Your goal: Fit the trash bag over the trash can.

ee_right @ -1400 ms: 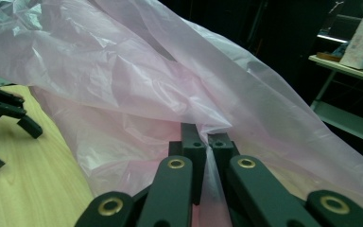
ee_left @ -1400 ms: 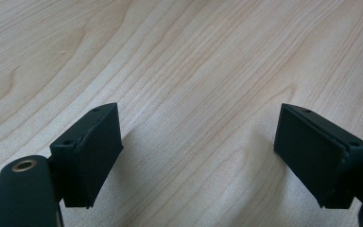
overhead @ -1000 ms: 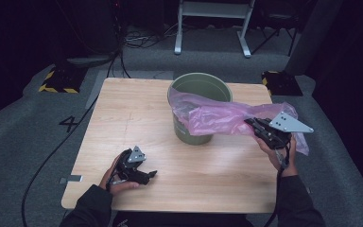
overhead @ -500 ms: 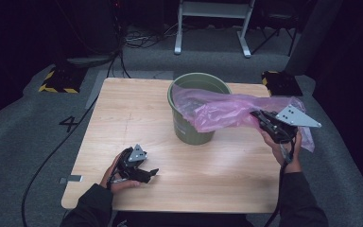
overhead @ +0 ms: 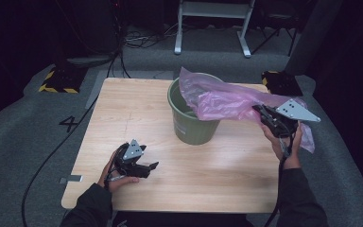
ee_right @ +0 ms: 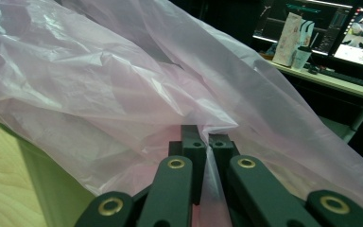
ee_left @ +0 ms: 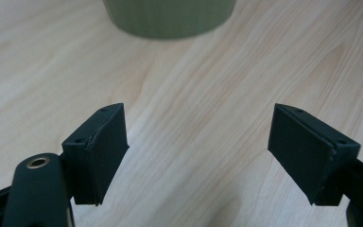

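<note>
Now right hand-held gripper clamps pink bag stretched rightward from green bucket; left hand-held gripper open.

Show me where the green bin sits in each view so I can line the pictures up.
High view: the green bin stands mid-table, pink bag draped over its rim.
Left gripper view: its base is at the top edge, beyond the open tongs.
Right gripper view: its wall shows low left, under the bag.
Shared landmark: the wooden table.
</note>
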